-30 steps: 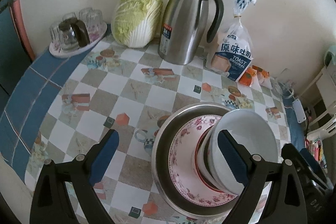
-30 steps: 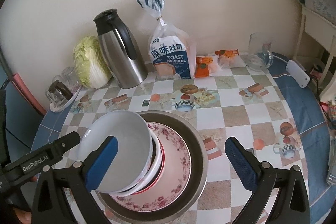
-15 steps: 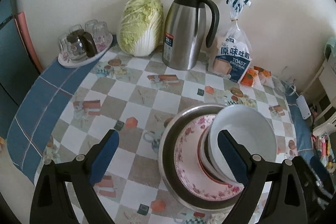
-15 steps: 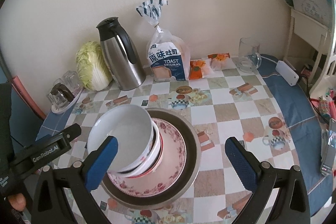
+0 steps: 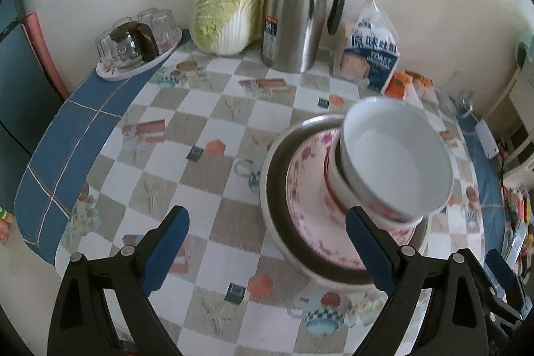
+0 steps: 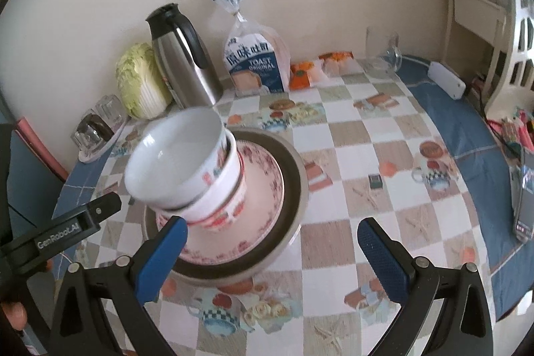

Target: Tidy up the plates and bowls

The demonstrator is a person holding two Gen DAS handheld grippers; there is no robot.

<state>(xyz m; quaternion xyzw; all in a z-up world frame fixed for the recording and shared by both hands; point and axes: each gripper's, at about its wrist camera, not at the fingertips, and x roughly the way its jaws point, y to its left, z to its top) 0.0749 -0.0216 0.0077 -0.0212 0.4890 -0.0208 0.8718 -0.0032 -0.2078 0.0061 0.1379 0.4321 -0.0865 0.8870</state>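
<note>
Steel basin (image 5: 277, 155) holds one floral plate (image 5: 307, 189), two bowls (image 6: 187, 169) (nested); both grippers (image 5: 267, 246) (image 6: 273, 256) spread, empty.

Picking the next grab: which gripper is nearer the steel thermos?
Left, though neither is close. The left gripper hangs over the table short of the steel thermos; the right gripper sits farther back, beyond the bowl stack.

Both tools have drawn back from the stacked bowls (image 5: 397, 155).

both grippers, the left gripper (image 5: 263, 251) and the right gripper (image 6: 272, 259), have black angular arms, blue textured finger pads (image 6: 383, 259), and silver screws; white "genrobot.ai" lettering marks the left one's side.
</note>
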